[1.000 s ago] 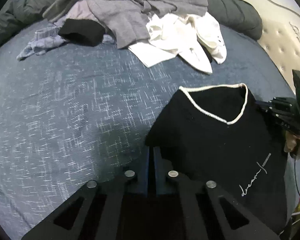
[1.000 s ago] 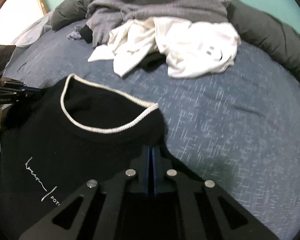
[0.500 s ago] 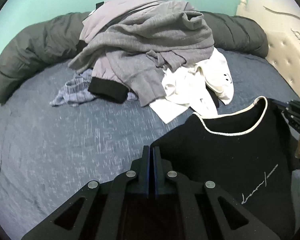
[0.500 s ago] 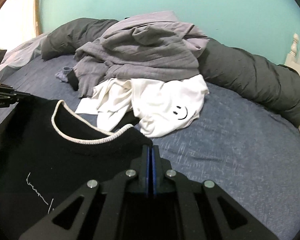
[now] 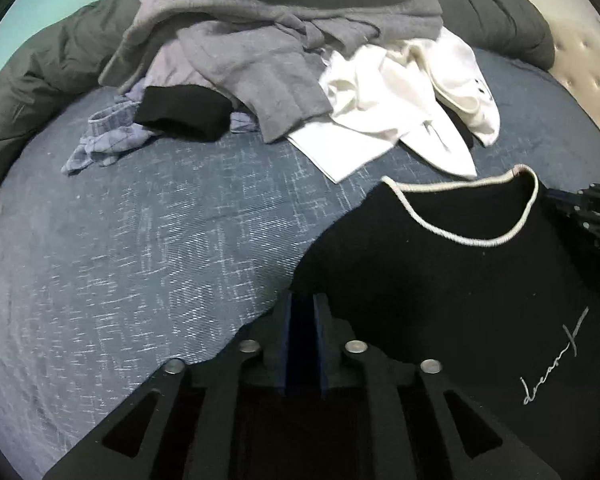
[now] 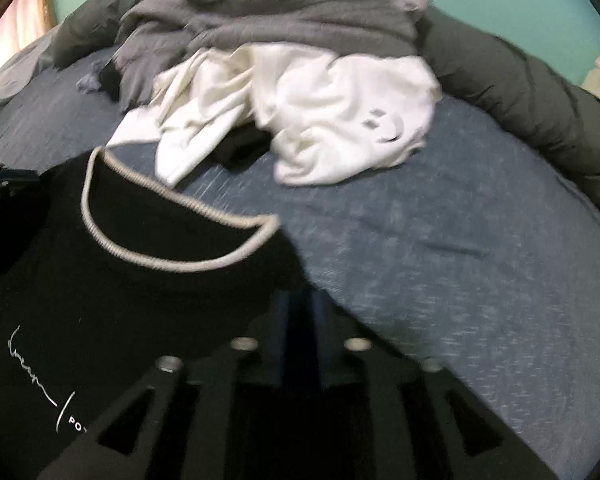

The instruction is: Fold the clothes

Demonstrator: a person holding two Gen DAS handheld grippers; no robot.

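I am pinching the black top [image 5: 452,280] at both shoulders, left tongs [image 5: 302,312] and right tongs [image 6: 302,312] pressed together. It is hanging over the bed [image 5: 140,240], pile [image 5: 284,40] at 12 o'clock. A shoulder may be slipping out if I am pulling unevenly.

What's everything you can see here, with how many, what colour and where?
Black shirt: one, black with pale neck trim and white script, near side of the bed, held between both grippers.
White shirt: one, white with a smiley print, crumpled at the front of the pile.
Grey clothes: several, exact count unclear, grey, heaped at the far side.
Black cuff: one, black, left front of the pile.
Checked cloth: one, pale blue, left of the pile.
Duvet: one, dark grey, rolled along the far edge.
Bed sheet: one, blue, under everything.
Headboard: one, cream, tufted, right edge.
Left gripper: black, jaws shut on the shirt's shoulder.
Right gripper: black, jaws shut on the other shoulder.
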